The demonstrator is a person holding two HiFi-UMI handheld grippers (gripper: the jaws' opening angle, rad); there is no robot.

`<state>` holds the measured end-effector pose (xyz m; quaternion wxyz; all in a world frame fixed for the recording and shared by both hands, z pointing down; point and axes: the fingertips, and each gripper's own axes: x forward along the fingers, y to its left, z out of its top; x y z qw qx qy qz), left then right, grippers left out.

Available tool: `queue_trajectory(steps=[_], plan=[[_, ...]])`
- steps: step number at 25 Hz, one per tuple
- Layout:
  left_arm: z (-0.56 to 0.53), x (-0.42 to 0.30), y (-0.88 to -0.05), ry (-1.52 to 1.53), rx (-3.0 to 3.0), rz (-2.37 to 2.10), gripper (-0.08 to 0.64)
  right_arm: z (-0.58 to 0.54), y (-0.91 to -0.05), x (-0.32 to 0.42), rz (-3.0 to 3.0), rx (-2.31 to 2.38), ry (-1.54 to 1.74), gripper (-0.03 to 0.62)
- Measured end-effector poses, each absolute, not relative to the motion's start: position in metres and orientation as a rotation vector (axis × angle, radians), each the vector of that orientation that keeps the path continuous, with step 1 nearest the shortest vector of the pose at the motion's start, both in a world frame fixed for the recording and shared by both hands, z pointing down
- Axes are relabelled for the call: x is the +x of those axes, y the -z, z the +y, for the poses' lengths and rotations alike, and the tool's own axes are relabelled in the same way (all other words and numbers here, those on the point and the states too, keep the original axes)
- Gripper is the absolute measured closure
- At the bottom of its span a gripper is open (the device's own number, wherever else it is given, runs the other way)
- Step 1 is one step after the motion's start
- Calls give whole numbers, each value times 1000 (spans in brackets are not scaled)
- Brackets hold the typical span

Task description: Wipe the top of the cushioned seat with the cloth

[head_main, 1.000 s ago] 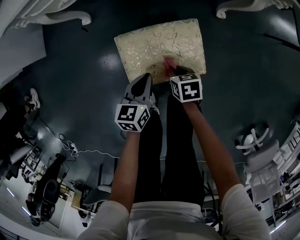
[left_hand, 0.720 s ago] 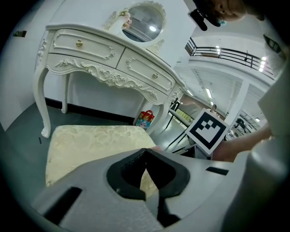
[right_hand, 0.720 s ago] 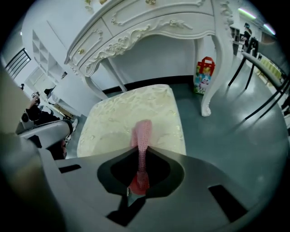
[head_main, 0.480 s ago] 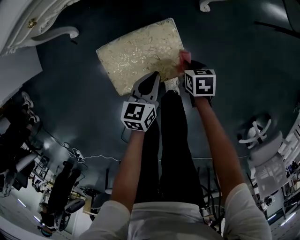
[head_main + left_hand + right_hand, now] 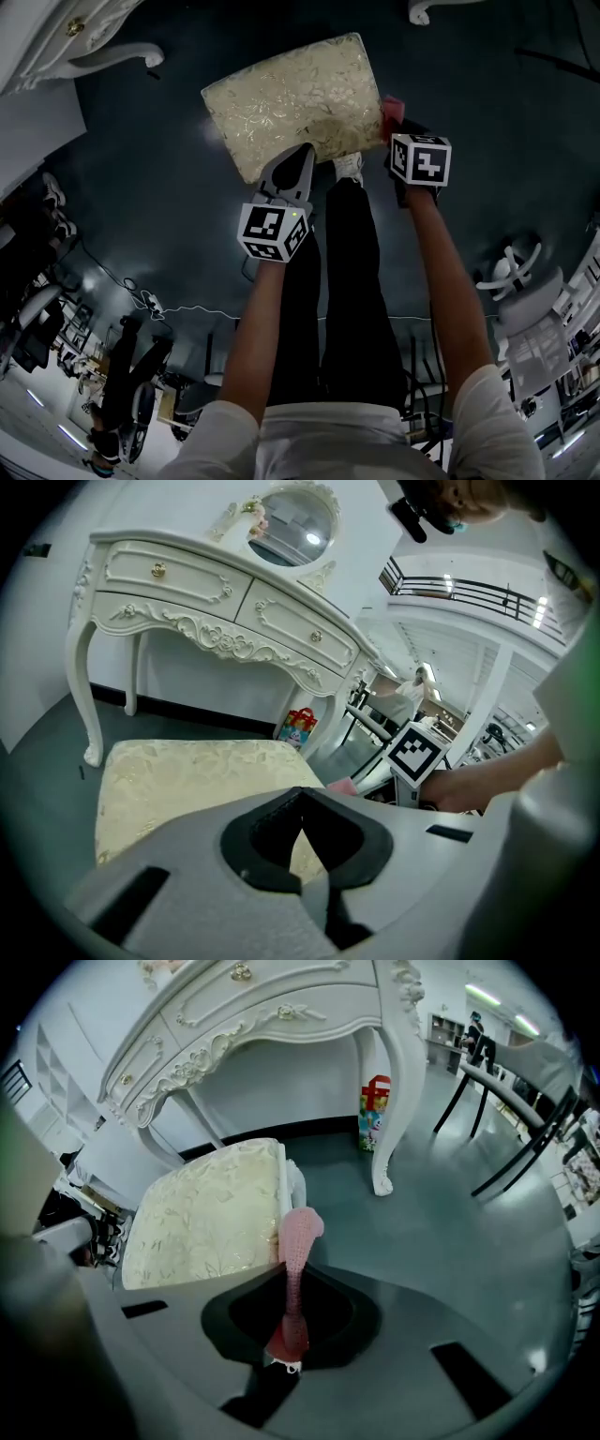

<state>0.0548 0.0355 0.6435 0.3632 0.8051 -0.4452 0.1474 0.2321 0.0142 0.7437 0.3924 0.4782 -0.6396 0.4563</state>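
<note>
The cushioned seat (image 5: 295, 98) is a cream, flower-patterned pad on white legs, standing on the dark floor ahead of me. My right gripper (image 5: 399, 129) is shut on the pink cloth (image 5: 392, 112), just past the seat's right edge. In the right gripper view the cloth (image 5: 298, 1241) stands up from between the jaws beside the seat (image 5: 206, 1218). My left gripper (image 5: 302, 155) is shut and empty, over the seat's near edge. In the left gripper view the seat (image 5: 187, 780) lies beyond the shut jaws, with the cloth (image 5: 342, 787) at its right.
A white carved dressing table (image 5: 216, 602) stands behind the seat, its leg (image 5: 394, 1082) close by on the right. A colourful bag (image 5: 373, 1110) sits under it. The person's dark trousers (image 5: 342, 281) are below the grippers. An office chair (image 5: 520, 291) stands right, cables (image 5: 141, 300) lie left.
The right gripper has carried the pink cloth rightward, from the seat's near top surface to off its right edge. The left gripper has stayed at the near edge.
</note>
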Motion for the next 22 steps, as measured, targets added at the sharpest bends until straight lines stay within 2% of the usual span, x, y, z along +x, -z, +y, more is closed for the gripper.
queue_trajectory(steps=[4, 10, 15, 22], plan=[[43, 17, -637, -359, 2044, -1221, 546, 14, -720, 203, -1671, 1193, -1060, 560], [75, -72, -634, -337, 1934, -1383, 546, 51, -686, 78, -1881, 976, -1034, 560], [106, -134, -638, -339, 1871, -1463, 546, 93, -698, -17, -1931, 858, -1178, 560], [132, -184, -636, -355, 1843, -1524, 546, 124, -717, -111, -1957, 711, -1178, 560]])
